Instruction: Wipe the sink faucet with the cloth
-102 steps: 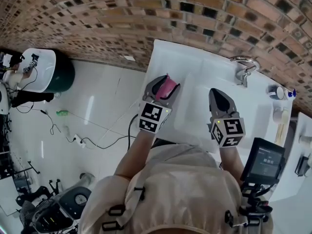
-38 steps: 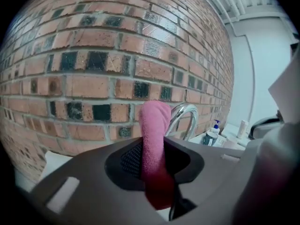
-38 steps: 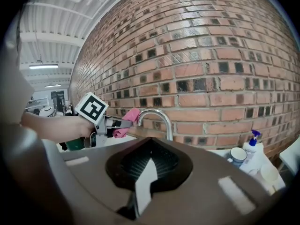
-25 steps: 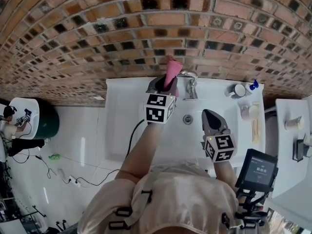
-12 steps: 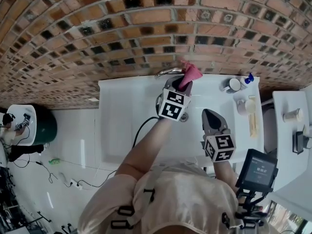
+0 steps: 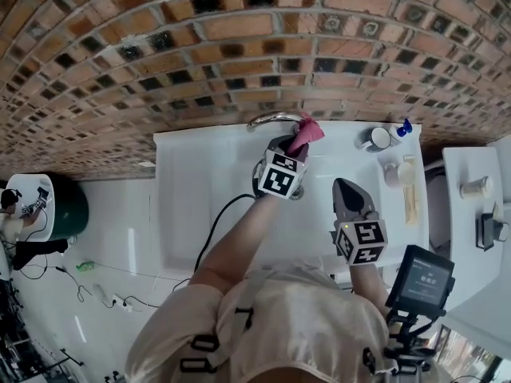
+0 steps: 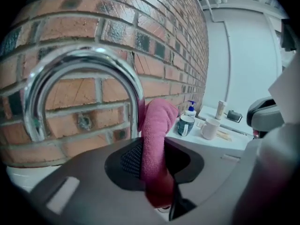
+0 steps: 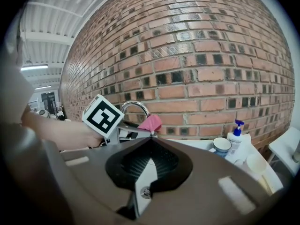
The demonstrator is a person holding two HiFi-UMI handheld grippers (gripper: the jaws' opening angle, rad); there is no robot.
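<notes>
A chrome arched faucet stands at the back of the white sink, against the brick wall. My left gripper is shut on a folded pink cloth, which sticks up past the jaws. In the left gripper view the cloth lies against the right leg of the faucet's arch. My right gripper hovers over the sink's right front, shut and holding nothing. In the right gripper view the faucet and the cloth show beyond its tips.
On the counter to the right stand a dark mug, a blue-topped soap bottle, a pale cup and a long yellowish item. A screen device sits at lower right. A cable runs off the sink's front.
My left gripper has carried the cloth down and across, from the faucet's left side to its right end. The right gripper has hardly shifted.
</notes>
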